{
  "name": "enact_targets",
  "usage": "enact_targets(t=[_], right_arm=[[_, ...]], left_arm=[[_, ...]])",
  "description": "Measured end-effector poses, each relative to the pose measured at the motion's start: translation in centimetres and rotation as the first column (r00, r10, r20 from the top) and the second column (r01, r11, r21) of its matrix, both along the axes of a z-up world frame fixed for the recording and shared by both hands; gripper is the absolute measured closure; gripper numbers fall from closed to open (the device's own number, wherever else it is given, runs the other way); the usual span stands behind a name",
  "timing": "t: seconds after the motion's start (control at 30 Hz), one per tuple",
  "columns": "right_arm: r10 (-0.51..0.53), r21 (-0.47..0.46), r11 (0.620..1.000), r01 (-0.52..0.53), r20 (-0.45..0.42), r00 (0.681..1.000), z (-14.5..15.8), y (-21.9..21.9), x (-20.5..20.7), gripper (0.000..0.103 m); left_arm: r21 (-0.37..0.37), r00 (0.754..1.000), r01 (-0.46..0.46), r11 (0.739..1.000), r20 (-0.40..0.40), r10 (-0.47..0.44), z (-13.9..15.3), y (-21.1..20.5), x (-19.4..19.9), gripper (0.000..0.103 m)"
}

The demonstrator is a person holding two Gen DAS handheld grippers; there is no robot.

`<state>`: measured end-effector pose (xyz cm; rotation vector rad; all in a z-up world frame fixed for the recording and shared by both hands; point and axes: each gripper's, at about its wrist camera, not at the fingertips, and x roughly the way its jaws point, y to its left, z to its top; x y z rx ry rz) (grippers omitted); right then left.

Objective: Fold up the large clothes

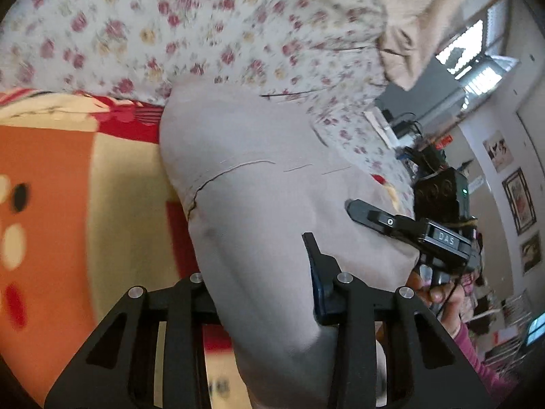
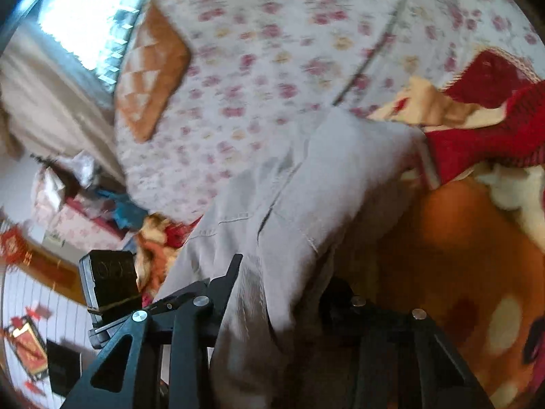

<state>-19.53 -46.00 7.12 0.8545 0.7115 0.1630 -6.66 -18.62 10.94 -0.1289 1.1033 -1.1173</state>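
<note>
Holding: both grippers clamp grey trousers (image 1: 259,177), jaws closed on the cloth.
Left gripper (image 1: 272,272): bites one edge.
Right gripper (image 2: 279,283): bites the other; far finger hidden by fabric.
Trousers: hang over the flowered bedsheet (image 1: 153,27) and orange blanket (image 1: 51,177), long axis running away from the cameras.
Blur: seams hard to read.

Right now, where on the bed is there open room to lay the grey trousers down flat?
The floral sheet beyond the grey trousers lies bare, bordered by the orange cushion and the beige curtain. The near side is crowded: orange patterned blanket, red knit garment.
</note>
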Motion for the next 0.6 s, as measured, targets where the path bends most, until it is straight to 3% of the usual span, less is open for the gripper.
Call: enact_targets(t=[0.13,0.23,0.3,0.33,0.4,0.6], right_arm=[[0.093,0.021,0.995,-0.093,0.027,0.995,1.3,4.6,-2.8,0.065],[0.137,0.031,0.990,-0.137,0.000,0.991,0.3,7.9,-4.7,0.064],[0.143,-0.005,0.990,-0.144,-0.050,0.988,-1.1,9.5,-5.2,0.055],[0.129,-0.034,0.991,-0.133,-0.095,0.987,-2.1,10.0,-5.3,0.048],[0.095,-0.093,0.990,-0.110,-0.155,0.983,-3.0,10.0,-5.9,0.045],[0.002,-0.213,0.977,-0.016,-0.069,0.998,2.0,9.0,-8.8,0.045]], left_arm=[[0.023,0.999,-0.001,1.000,0.035,0.000,1.0,5.2,-3.6,0.068],[0.091,1.000,-0.025,0.995,-0.006,0.026,-1.7,8.3,-5.6,0.067],[0.165,0.996,-0.059,0.985,-0.053,0.068,-4.7,9.0,-5.9,0.058],[0.200,0.992,-0.085,0.976,-0.076,0.102,-5.9,9.4,-5.9,0.046],[0.200,0.984,-0.126,0.972,-0.098,0.148,-6.3,10.4,-5.9,0.044],[0.222,0.969,-0.233,0.947,0.137,0.207,-1.8,11.2,-7.9,0.042]])
